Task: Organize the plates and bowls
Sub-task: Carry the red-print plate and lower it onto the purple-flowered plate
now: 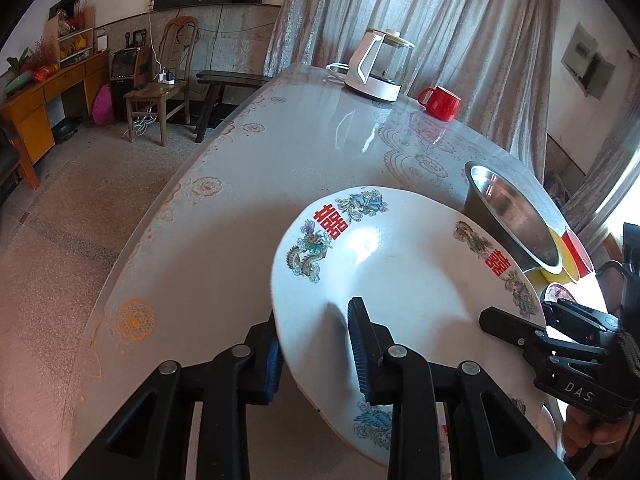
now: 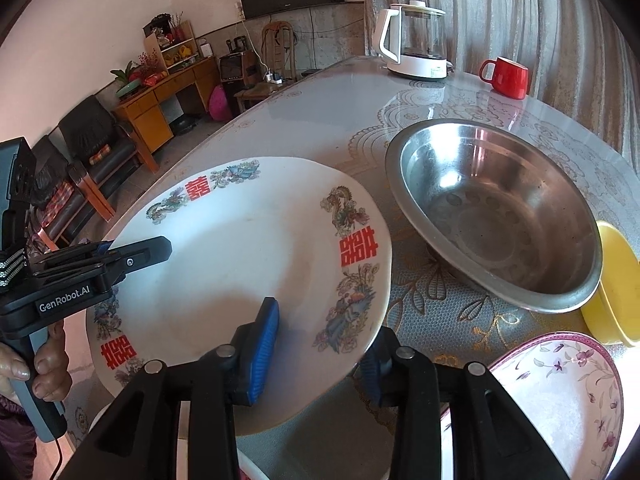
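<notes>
Left gripper [image 1: 318, 354]: closed on the near-left rim of the white dragon-pattern plate [image 1: 400, 280], one finger above, one below. The plate is held tilted over the bench [image 1: 280, 140]. Right gripper [image 2: 320, 354]: clamped on the plate's near-right rim, blue pads [image 2: 264, 344] either side. Right of the plate, a steel bowl [image 2: 496, 216] rests on the bench, touching a yellow bowl [image 2: 612, 300]. A floral plate [image 2: 560, 392] lies near right. Far side: white kettle [image 2: 416, 40] and red mug [image 2: 508, 78].
</notes>
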Motion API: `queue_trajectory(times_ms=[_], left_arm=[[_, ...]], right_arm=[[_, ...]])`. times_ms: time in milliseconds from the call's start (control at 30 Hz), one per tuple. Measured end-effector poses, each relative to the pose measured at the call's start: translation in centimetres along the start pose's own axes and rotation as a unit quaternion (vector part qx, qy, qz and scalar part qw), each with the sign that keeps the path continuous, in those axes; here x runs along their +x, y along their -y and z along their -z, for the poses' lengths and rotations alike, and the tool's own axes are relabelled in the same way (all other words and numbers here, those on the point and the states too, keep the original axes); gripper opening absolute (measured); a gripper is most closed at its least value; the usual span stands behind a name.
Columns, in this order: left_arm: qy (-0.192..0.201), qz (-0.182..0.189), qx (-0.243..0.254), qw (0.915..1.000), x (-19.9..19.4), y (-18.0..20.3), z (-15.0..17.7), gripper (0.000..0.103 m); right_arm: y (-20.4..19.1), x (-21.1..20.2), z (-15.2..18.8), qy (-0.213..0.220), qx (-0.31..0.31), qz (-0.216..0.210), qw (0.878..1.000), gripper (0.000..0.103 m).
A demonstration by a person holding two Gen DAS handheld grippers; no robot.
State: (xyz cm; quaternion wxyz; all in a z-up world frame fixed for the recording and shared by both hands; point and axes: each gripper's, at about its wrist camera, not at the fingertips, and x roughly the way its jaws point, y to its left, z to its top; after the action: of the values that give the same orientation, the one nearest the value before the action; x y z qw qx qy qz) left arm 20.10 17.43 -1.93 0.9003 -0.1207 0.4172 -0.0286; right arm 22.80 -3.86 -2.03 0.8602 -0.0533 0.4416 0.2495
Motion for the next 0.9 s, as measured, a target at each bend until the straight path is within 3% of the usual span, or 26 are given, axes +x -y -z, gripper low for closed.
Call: queue_trajectory(times_ms=[567, 900], left_arm=[[0.052, 0.021, 0.021, 0.9982, -4.0, 1.1, 2.3, 0.030], [0.081, 0.042, 0.056, 0.9943, -7.6, 4.8, 3.4, 0.030]], right_arm=[[0.6, -2.7, 0.8, 0.033, 0.006, -0.016, 0.999, 0.037], [1.4, -6.5, 3.0, 0.067, 0.022, -0.020, 0.997, 0.037]])
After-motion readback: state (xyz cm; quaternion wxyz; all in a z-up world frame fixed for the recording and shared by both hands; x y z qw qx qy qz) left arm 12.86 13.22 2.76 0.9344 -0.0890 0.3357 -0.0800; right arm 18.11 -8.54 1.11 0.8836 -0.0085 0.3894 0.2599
